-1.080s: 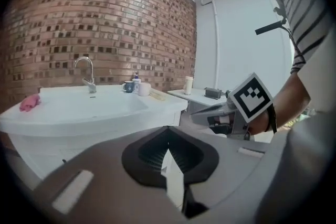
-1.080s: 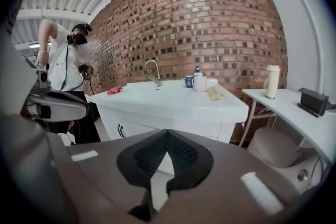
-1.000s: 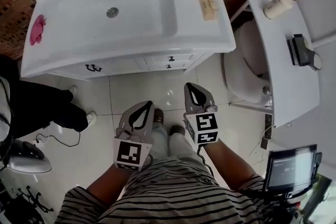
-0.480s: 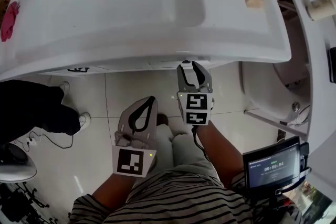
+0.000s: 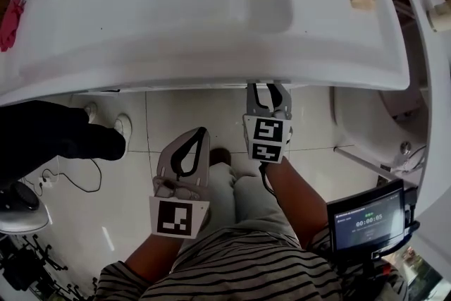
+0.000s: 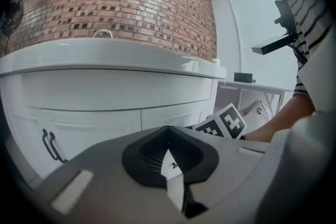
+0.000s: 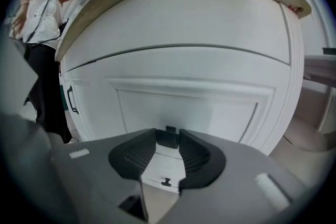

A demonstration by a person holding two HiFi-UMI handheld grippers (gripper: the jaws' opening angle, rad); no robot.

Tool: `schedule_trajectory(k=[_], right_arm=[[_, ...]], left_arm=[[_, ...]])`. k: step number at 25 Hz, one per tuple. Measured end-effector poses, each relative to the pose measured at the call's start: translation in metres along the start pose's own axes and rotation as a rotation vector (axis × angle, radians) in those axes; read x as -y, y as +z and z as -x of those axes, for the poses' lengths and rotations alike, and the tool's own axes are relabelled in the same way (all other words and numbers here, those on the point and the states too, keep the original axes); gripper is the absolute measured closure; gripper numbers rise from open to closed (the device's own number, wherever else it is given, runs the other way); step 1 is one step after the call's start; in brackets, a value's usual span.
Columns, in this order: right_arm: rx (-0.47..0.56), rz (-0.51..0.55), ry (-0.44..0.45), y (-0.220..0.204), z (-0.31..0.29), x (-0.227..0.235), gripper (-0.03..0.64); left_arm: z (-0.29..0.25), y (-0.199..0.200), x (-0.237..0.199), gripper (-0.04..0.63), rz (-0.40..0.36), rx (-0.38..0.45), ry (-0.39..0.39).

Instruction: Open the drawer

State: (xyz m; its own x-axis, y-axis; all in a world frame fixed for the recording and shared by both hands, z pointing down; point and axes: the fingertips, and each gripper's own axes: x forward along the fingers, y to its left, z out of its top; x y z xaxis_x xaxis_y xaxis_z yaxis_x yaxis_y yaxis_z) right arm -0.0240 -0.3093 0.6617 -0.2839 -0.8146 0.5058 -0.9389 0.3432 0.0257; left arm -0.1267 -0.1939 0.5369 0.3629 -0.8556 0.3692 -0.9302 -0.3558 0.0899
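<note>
Showing in head view: white ceramic sink basin [image 5: 211, 32] holding nothing; right gripper [image 5: 268, 87] reaching under its rim.
Left gripper view: left gripper [image 6: 168, 129] resting pressed together, empty.
Right gripper view: jaws closing around small dark handle [image 7: 168, 137] of white panelled drawer [image 7: 210, 110], which is sitting shut with its contents hidden; the pull is not yet done.

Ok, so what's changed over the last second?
The right gripper moved forward, under the sink rim; its jaws, shut before, opened and are now closing with a drawer handle between them. The left gripper stayed back, shut and empty. The sink looms closer in the head view.
</note>
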Motion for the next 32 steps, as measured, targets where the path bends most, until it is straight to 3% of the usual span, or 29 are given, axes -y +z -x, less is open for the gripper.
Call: schedule_trajectory(k=[9, 18, 32], right_arm=[[-0.057, -0.037, 0.023, -0.020, 0.001, 0.004, 0.492], [-0.160, -0.039, 0.059, -0.046, 0.075, -0.022, 0.492], [-0.261, -0.039, 0.111, -0.104, 0.168, -0.050, 0.495]], left_arm=[[0.010, -0.002, 0.010, 0.578, 0.030, -0.033, 0.009], [0.064, 0.026, 0.031, 0.578, 0.034, -0.050, 0.017], [0.111, 0.024, 0.073, 0.578, 0.029, -0.056, 0.005]])
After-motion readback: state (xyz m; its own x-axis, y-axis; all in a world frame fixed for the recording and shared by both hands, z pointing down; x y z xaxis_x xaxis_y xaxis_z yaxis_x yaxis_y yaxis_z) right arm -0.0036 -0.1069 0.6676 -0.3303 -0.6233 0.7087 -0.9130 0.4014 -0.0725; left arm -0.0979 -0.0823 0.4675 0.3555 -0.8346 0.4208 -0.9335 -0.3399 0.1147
